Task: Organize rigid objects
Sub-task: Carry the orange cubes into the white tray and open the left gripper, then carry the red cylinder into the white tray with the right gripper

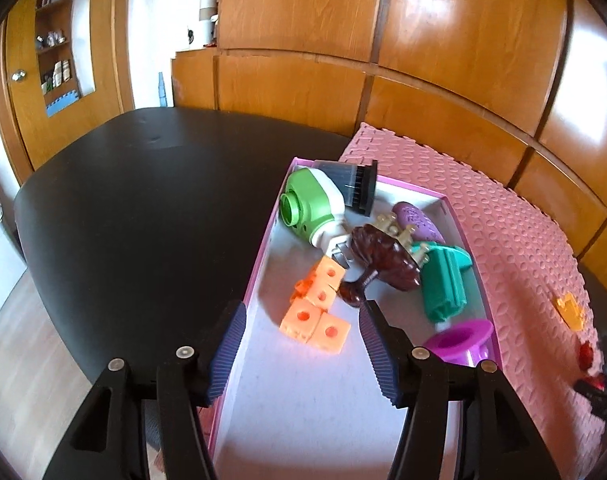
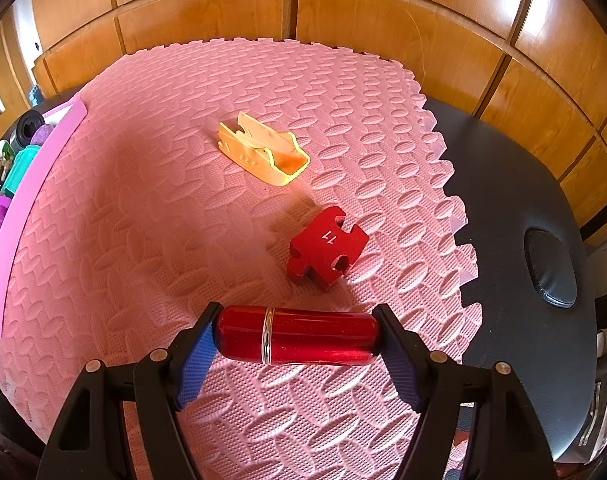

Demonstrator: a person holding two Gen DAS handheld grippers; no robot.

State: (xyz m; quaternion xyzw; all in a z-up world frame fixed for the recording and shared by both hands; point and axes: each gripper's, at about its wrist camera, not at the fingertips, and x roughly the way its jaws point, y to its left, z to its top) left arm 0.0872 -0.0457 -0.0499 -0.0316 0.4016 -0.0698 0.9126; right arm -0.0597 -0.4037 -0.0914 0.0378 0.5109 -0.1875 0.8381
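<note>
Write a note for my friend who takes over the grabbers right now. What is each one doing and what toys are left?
Left gripper: open, empty, over the pink box.
Right gripper: shut on the red capsule, above the pink mat.
Done: orange blocks, brown toy, teal toy and others lie in the box.
Left: capsule, red puzzle piece, yellow clip on the mat.

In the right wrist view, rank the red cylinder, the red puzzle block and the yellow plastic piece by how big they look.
1. red cylinder, though it sits nearest the camera, which inflates it.
2 and 3. yellow plastic piece and red puzzle block look alike in size; the yellow one lies farther off, so I won't rank them.
</note>
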